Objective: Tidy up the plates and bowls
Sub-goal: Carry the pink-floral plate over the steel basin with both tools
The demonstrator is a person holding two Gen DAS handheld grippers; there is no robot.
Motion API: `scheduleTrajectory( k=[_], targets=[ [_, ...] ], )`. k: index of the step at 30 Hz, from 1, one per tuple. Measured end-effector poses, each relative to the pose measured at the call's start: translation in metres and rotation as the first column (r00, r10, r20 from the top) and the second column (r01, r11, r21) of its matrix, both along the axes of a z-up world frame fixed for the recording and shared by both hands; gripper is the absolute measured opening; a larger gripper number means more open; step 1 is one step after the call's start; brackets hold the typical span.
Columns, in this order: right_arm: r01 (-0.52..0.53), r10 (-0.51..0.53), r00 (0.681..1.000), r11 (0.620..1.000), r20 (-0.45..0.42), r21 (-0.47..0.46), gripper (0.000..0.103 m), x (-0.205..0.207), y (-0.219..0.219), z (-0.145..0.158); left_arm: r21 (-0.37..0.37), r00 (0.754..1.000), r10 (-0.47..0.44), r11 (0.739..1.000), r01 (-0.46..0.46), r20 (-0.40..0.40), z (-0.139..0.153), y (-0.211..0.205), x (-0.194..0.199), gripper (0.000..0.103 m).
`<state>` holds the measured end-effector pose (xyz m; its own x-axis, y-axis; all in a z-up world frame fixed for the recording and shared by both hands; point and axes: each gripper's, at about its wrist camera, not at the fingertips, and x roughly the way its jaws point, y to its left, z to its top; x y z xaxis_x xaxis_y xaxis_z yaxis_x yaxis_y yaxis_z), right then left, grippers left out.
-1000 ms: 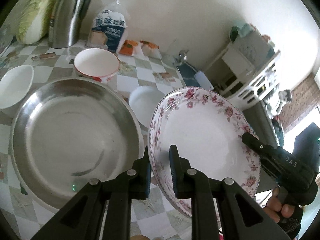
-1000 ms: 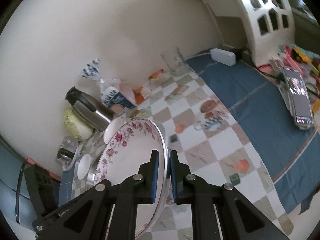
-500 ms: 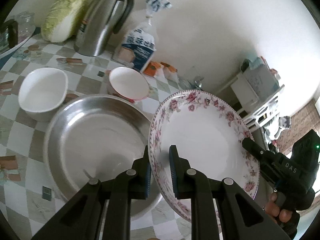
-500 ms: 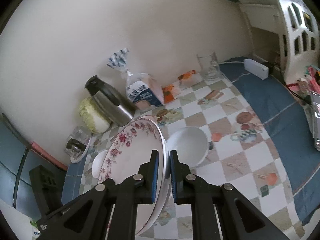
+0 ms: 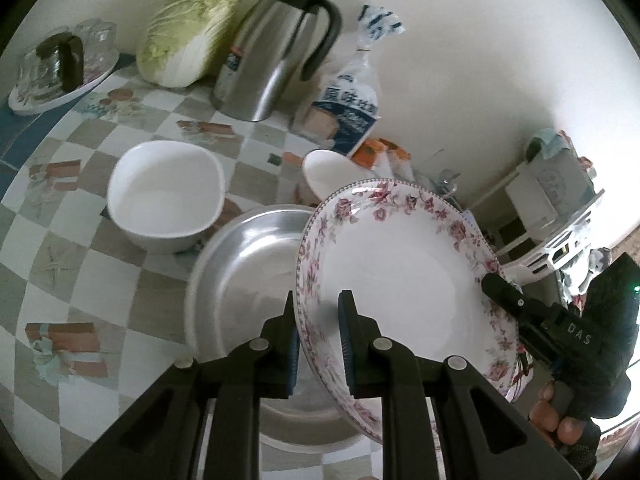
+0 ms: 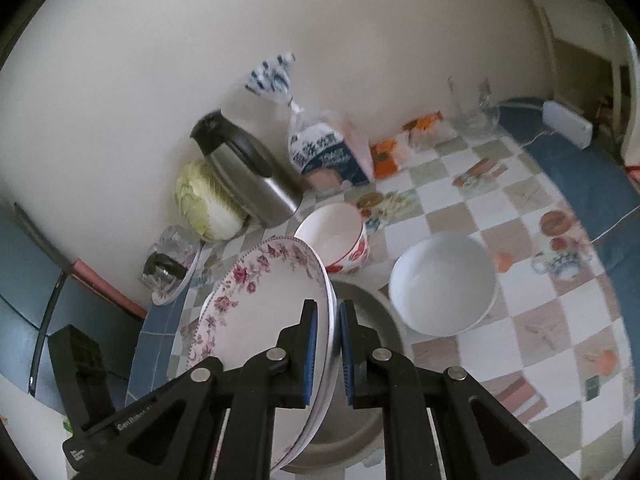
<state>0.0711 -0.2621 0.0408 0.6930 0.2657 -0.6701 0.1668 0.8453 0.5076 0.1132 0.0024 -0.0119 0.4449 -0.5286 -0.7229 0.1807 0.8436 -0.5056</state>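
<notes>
Two grippers pinched one floral-rimmed plate (image 5: 400, 280) by opposite edges and held it tilted in the air above a stainless steel basin (image 5: 248, 264). The left gripper (image 5: 318, 340) had its blue pads pressed on the plate's near rim, one pad on each face. The right gripper (image 6: 329, 350) clamped the far rim the same way, and in the left wrist view its black body and the person's gloved hand (image 5: 568, 416) showed at the plate's right edge. On the checkered tablecloth (image 5: 100, 276) a white squarish bowl (image 5: 166, 194) stood just beside the basin, and a red-patterned bowl (image 6: 334, 242) sat near the basin's back edge. A round white bowl (image 6: 442, 284) rested on the basin's other side. Against the wall stood a napa cabbage (image 5: 188, 32), a steel thermal carafe (image 5: 276, 48) and a bag of sliced toast bread (image 5: 348, 108).
</notes>
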Motion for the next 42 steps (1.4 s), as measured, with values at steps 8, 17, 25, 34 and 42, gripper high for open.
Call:
scheduleTrajectory(
  k=[8,17,25,34,42],
  targets=[
    [-0.049,0.051,0.997,0.998,-0.062,0.044,0.012,0.018,0.014,-0.035,0.043,0.997,0.034,0.999,-0.032,-0.065,-0.021,0.013,0.009,0.017],
    [-0.069,0.079,0.979,0.996,-0.187,0.058,0.012,0.022,0.017,-0.084,0.08,0.992,0.055,0.996,-0.046,-0.113,-0.043,0.014,0.012,0.017],
    [-0.06,0.07,0.973,0.997,-0.221,0.054,0.012,0.023,0.013,-0.1,0.08,0.985,0.063,0.995,-0.051,-0.159,-0.059,0.008,0.017,0.017],
    [-0.051,0.058,0.967,0.998,-0.248,0.037,0.012,0.027,0.012,-0.106,0.087,0.984,0.069,0.995,-0.055,-0.167,-0.066,0.003,0.022,0.017],
    [-0.055,0.061,0.963,0.998,-0.262,0.027,0.012,0.03,0.013,-0.109,0.098,0.984,0.076,0.993,-0.061,-0.16,-0.067,0.002,0.026,0.017]
  ],
)
